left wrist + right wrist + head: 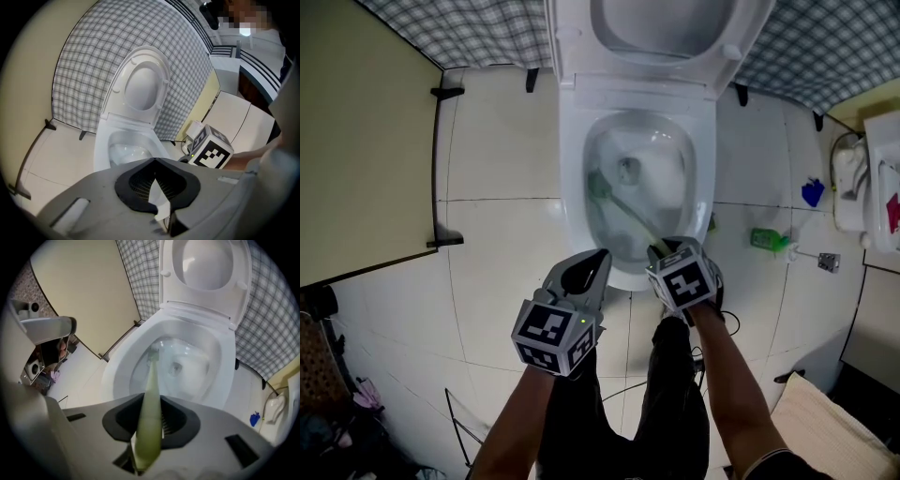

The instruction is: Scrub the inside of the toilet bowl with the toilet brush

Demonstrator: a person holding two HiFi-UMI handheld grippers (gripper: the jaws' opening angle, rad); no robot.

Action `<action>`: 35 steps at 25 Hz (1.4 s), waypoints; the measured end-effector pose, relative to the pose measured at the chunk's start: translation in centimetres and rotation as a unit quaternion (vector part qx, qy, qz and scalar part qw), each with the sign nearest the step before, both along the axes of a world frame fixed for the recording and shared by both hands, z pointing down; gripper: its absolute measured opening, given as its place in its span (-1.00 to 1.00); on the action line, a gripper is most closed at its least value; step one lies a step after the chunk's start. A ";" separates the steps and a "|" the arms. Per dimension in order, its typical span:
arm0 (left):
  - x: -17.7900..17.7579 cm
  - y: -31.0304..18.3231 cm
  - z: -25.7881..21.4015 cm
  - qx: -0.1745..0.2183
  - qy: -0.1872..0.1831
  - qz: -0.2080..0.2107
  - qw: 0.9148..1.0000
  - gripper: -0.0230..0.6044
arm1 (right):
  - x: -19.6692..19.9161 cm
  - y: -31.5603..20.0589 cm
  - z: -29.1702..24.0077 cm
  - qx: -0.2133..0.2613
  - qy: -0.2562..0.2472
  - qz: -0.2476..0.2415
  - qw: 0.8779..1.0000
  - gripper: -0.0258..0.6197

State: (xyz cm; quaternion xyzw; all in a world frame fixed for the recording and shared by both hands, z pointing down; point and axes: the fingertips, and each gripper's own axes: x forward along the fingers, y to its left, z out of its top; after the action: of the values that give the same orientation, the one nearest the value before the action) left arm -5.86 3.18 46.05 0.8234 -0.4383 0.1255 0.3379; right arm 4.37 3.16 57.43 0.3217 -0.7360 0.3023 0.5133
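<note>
Head view: the near end of the toilet brush (628,214) is hidden under the right claw (661,248), and its bristles are hard to make out against the wet inside of the toilet bowl (572,187). The pale green handle slants from the bowl's front rim to its left inner wall, where the darker green head rests. The left claw (598,258) hangs just in front of the bowl, its tips together.

Left gripper view: the left claw (154,160) covers the front of the toilet bowl (104,140), so most of the inside is cut off. Its jaws meet at the tips with nothing gripped.

Right gripper view: the right claw (151,398) is closed narrowly on the handle of the toilet brush (151,378). The handle runs straight down into the toilet bowl (117,365). The small, blurred head lies against the left inner wall, beside the drain.
</note>
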 end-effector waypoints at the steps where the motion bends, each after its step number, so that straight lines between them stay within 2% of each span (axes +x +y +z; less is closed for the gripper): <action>1: 0.0 0.0 0.0 0.000 0.000 -0.001 1.000 -0.89 | 0.0 -0.6 0.2 0.002 0.001 0.004 1.000 -0.62; 9: -0.1 -0.5 0.1 0.001 0.003 -0.007 1.000 -0.90 | 0.6 -5.8 0.3 0.049 0.006 0.020 0.999 -0.62; 23: 1.8 -0.5 0.8 -0.005 0.009 0.001 1.000 -0.90 | 9.2 -8.4 0.5 0.044 0.083 0.045 0.995 -0.62; 29: 2.8 -0.5 0.9 -0.007 0.014 0.009 1.000 -0.90 | 10.3 -7.3 -0.5 0.044 0.108 -0.002 0.993 -0.62; 35: 2.6 -0.6 0.7 -0.006 0.014 0.006 1.000 -0.89 | 10.8 -4.9 -0.8 0.029 0.146 -0.088 0.985 -0.62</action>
State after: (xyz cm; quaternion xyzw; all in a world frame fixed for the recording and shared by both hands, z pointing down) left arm -3.30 2.56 46.73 0.8254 -0.4281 0.1186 0.3483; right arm 15.13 -1.73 56.62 0.3107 -0.6867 0.1842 0.6308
